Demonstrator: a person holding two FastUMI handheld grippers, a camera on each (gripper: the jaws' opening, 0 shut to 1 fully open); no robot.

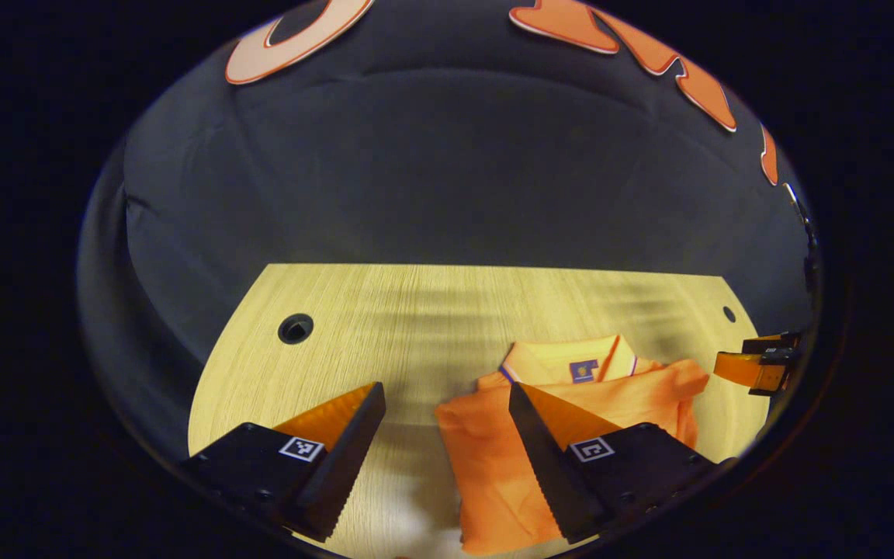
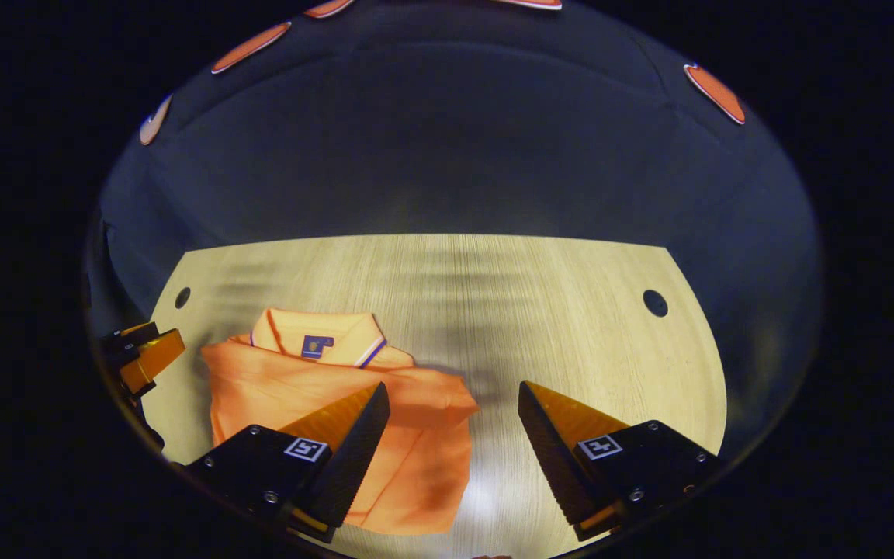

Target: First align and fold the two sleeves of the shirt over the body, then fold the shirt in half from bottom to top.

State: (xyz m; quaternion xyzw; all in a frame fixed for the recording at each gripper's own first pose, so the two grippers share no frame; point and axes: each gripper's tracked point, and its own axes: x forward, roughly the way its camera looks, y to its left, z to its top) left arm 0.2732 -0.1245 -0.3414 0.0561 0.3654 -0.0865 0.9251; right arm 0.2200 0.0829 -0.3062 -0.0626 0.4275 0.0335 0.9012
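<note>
An orange polo shirt lies folded on the wooden table, collar at the far end. In the left gripper view my left gripper hangs open above the shirt's left edge, with nothing between its fingers. The right gripper shows at the far right edge of that view. In the right gripper view the shirt lies at the lower left, and my right gripper stands open above its right edge, holding nothing. The left gripper shows at the left edge there.
The table has a round cable hole at its left and another hole at its right. A smaller hole lies near the far left corner. Black cloth surrounds the table.
</note>
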